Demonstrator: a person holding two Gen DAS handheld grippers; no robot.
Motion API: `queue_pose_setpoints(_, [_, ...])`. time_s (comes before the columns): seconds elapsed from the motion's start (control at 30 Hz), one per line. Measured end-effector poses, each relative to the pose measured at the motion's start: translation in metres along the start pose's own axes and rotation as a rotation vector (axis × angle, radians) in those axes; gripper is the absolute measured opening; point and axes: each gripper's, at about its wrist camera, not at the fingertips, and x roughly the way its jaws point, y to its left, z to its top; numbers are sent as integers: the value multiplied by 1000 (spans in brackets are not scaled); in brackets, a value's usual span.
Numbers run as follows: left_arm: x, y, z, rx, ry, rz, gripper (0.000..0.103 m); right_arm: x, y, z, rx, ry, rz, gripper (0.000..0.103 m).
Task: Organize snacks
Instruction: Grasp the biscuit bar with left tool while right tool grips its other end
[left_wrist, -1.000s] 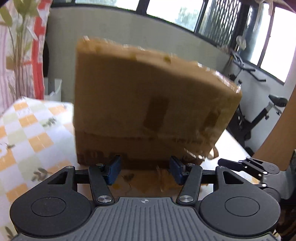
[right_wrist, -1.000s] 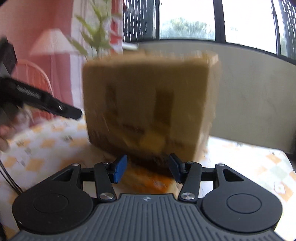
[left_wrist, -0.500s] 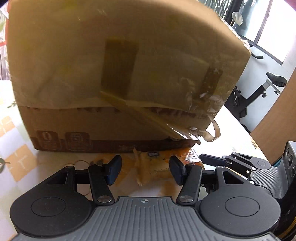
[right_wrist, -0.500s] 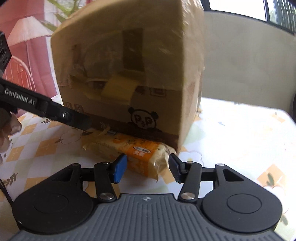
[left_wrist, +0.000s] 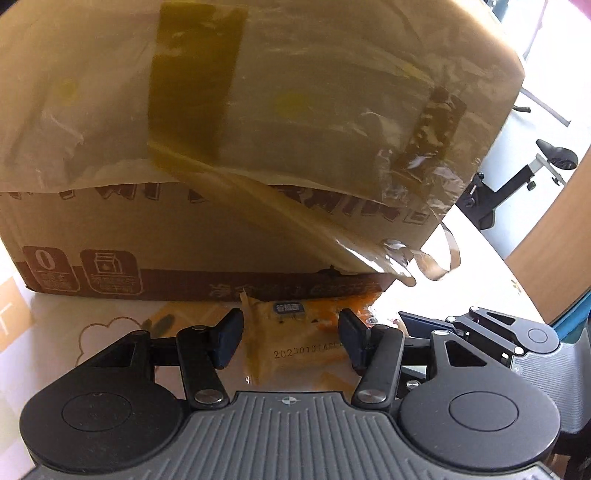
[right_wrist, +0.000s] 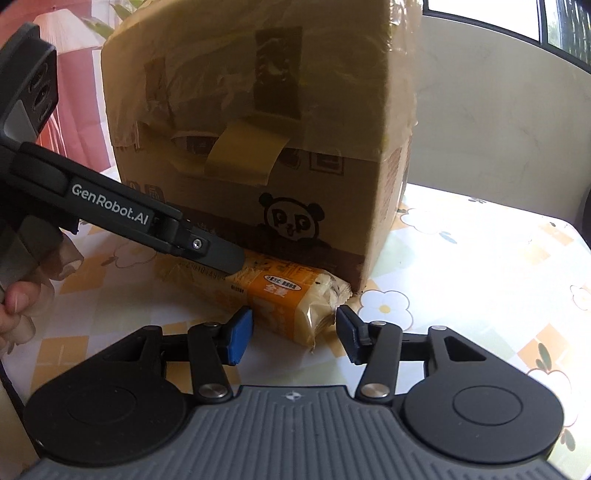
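Note:
An orange snack packet (right_wrist: 284, 299) lies on the table against the foot of a taped cardboard box (right_wrist: 258, 122). In the left wrist view the same packet (left_wrist: 295, 339) sits between the open fingers of my left gripper (left_wrist: 291, 338), below the box (left_wrist: 258, 129). My right gripper (right_wrist: 293, 332) is open, its fingers on either side of the packet's near end. The left gripper's finger (right_wrist: 207, 251) shows in the right wrist view, resting at the packet's far end. The right gripper's fingers (left_wrist: 480, 325) show at the right of the left wrist view.
The table has a checked floral cloth (right_wrist: 461, 288). A person's hand (right_wrist: 14, 306) holds the left gripper's handle. Loose tape strips (left_wrist: 436, 258) hang from the box. An exercise bike (left_wrist: 517, 177) stands beyond the table's edge.
Both grippers have moved closer to the box and lower toward the table. The snack packet has come into view and now sits between the fingers of both.

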Motion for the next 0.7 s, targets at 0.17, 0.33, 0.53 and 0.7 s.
queue_pose_setpoints(0.17, [-2, -3, -8, -28, -30, 11, 50, 12, -4, 4, 10, 4, 8, 52])
queue_pose_setpoints(0.33, [-2, -11, -11, -23, -39, 22, 47, 12, -7, 4, 14, 3, 11, 52])
queue_pose_setpoints(0.53, [-3, -18, -14, -21, -36, 33, 47, 8, -7, 4, 11, -5, 30, 52])
queue_pose_setpoints(0.7, [-12, -16, -19, -37, -37, 42, 47, 4, -10, 2, 11, -12, 92, 52])
